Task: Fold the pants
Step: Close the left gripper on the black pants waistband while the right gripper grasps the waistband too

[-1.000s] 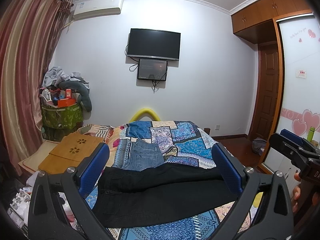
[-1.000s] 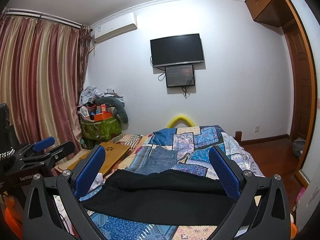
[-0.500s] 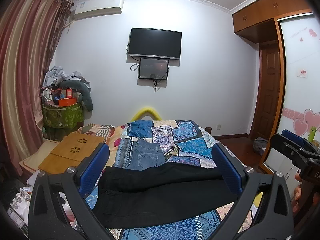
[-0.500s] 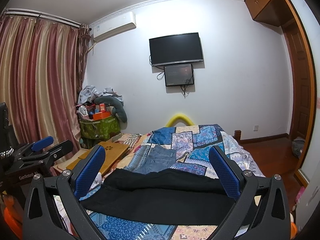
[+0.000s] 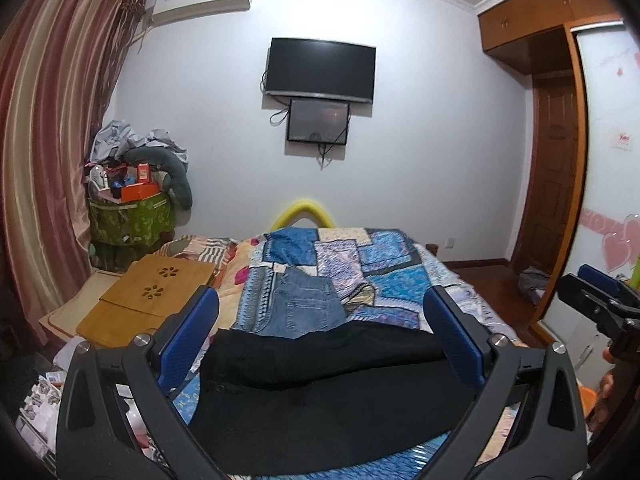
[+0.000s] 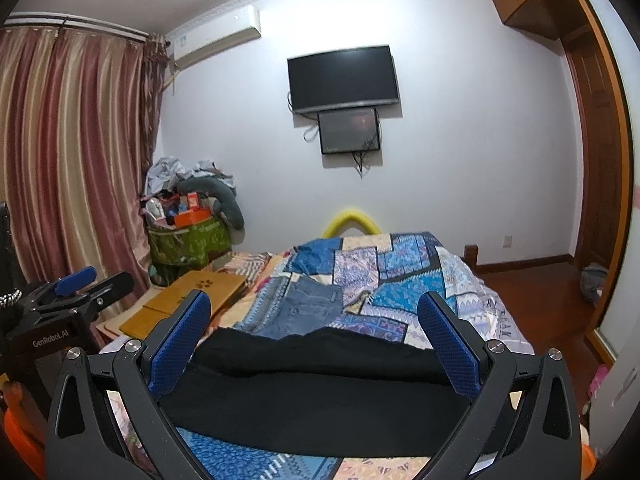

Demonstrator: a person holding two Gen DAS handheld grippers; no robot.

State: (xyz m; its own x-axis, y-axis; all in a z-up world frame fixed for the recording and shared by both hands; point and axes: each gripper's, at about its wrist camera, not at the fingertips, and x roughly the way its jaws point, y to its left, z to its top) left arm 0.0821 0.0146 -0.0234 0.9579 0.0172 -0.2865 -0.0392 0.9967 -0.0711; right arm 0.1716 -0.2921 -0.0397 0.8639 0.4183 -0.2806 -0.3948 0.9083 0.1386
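Black pants [image 5: 328, 392] lie folded across the near end of the bed [image 5: 400, 280], seen also in the right wrist view as black pants [image 6: 320, 392]. My left gripper [image 5: 320, 344] hovers above them, open, nothing between its blue pads [image 5: 188, 344]. My right gripper [image 6: 316, 344] is likewise open and raised over the pants, empty. Each gripper shows at the edge of the other's view: right gripper [image 5: 600, 304], left gripper [image 6: 76, 292]. Folded blue jeans [image 5: 304, 308] lie just beyond the black pants.
A patchwork quilt [image 6: 400, 276] covers the bed. A wooden lap desk [image 5: 152, 292] sits at the left bedside, a heaped green basket [image 5: 132, 220] behind it. Curtains [image 6: 68, 160] at left, wardrobe and door [image 5: 556, 200] at right, TV [image 5: 320, 68] on the far wall.
Both views have shifted only slightly; the grippers stay open and the pants have not moved.
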